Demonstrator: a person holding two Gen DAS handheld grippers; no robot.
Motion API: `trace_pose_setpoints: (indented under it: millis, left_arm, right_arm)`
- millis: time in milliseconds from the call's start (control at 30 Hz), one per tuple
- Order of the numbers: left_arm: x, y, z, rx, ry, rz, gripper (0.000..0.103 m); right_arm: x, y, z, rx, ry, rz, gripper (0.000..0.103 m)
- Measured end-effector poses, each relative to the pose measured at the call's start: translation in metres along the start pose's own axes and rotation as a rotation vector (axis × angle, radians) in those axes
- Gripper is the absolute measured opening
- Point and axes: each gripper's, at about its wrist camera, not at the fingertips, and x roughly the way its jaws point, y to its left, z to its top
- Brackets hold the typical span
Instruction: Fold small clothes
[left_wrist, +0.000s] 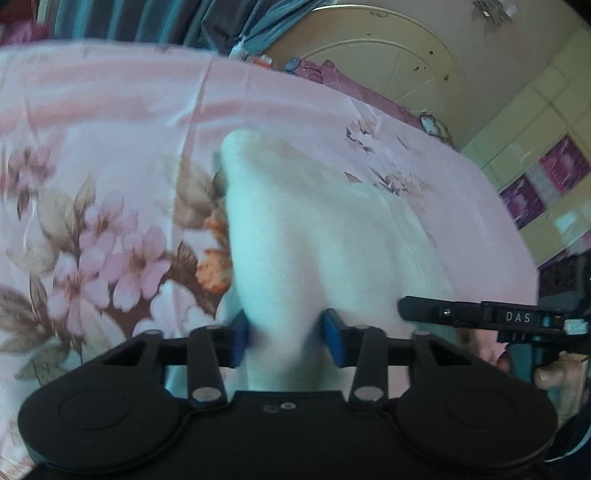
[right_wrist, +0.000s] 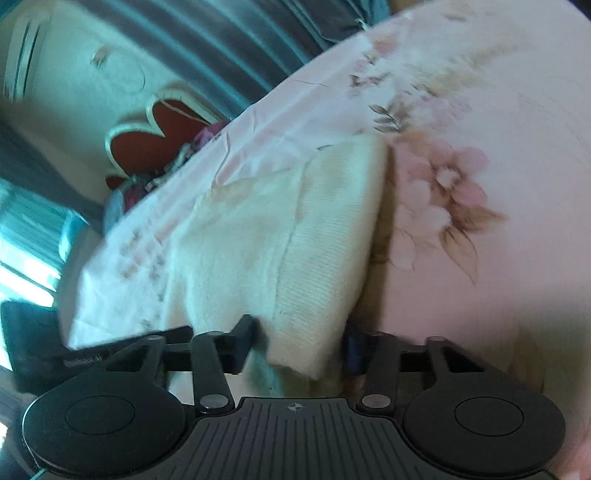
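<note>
White garment (left_wrist: 314, 229) pinched, left gripper (left_wrist: 286, 341) (right gripper (right_wrist: 301, 349) too)

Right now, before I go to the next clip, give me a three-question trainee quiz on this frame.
1. True or false: the left gripper has white cloth between its fingers.
2. What lies under the cloth? A) a wooden table B) a pink floral sheet C) a tiled floor
3. In the right wrist view, which part of the cloth does the right gripper hold: its near ribbed edge or its far corner?

Key
1. True; both blue pads press into the cloth.
2. B.
3. The near ribbed edge; the rest of the cloth stretches away over the sheet.
</note>
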Motion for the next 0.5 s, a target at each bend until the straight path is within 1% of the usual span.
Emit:
trace_pose_setpoints:
  millis: [33,67,133,200,333,500]
  left_arm:
    - [-0.001,-0.007,0.001,0.026,-0.008,0.021,0.027]
    - [-0.003,-0.015,0.001,0.058,-0.015,0.049,0.026]
    - [-0.006,-0.029,-0.001,0.118,-0.024,0.102,0.025]
    - [-0.009,-0.039,-0.002,0.158,-0.037,0.133,0.025]
    - [-0.020,-0.052,-0.002,0.214,-0.056,0.157,0.025]
    - [-0.041,-0.056,-0.005,0.277,-0.068,0.140,0.025]
  right_arm:
    - [0.000,0.006,-0.001,-0.029,-0.005,-0.019,0.039]
    - [-0.001,0.011,-0.002,-0.053,-0.012,-0.032,0.035]
    - [-0.004,0.020,-0.006,-0.090,-0.027,-0.056,0.032]
    - [-0.007,0.026,-0.008,-0.110,-0.040,-0.071,0.031]
    - [-0.017,0.037,-0.009,-0.118,-0.064,-0.071,0.030]
    - [-0.027,0.068,-0.015,-0.162,-0.095,-0.092,0.030]
